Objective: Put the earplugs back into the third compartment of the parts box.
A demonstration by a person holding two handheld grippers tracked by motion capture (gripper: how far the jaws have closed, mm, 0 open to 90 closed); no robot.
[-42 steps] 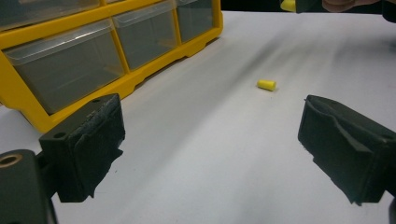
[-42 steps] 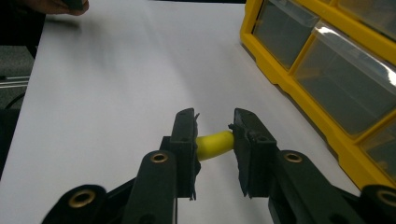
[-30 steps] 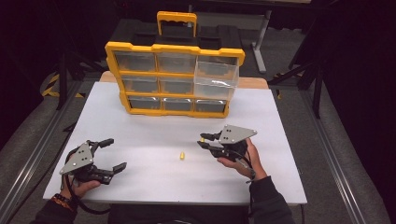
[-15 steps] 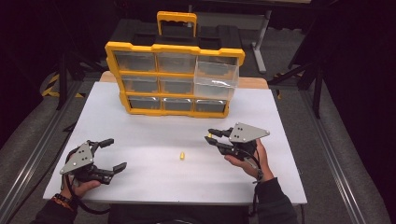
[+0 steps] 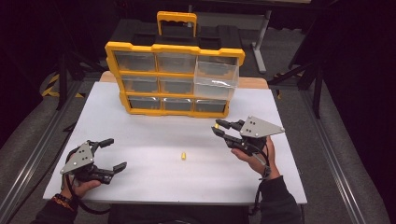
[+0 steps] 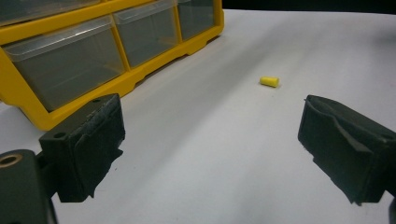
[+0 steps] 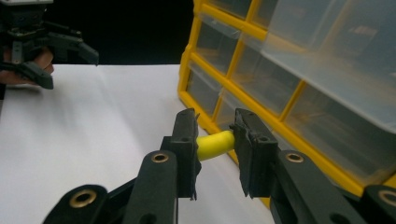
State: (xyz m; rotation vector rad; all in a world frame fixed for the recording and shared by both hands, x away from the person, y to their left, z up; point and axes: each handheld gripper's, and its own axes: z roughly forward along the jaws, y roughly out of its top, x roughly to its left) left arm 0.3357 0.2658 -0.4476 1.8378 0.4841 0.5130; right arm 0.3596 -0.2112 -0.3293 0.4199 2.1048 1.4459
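- A small yellow earplug [image 7: 215, 145] sat pinched crosswise between the black jaws of the right gripper [image 7: 215, 154], squashed a little at both ends.
- That right gripper [image 5: 223, 129] hung above the white table [image 5: 149, 186], near its right side, just in front of the lower right corner of a yellow drawer organizer [image 5: 173, 49].
- The organizer stood upright at the table's far edge; one clear drawer [image 5: 216, 77] at its upper right was pulled out toward the person.
- A second yellow earplug [image 5: 183, 155] lay alone on the open middle of the table, well apart from both grippers.
- The left gripper [image 5: 112, 154] rested low near the front left corner, its jaws spread wide with nothing between them.
- From the left gripper view, bare white tabletop stretched between its jaws and the loose earplug [image 6: 269, 81].
- Broad empty surface lay between the two hands and along the front edge.
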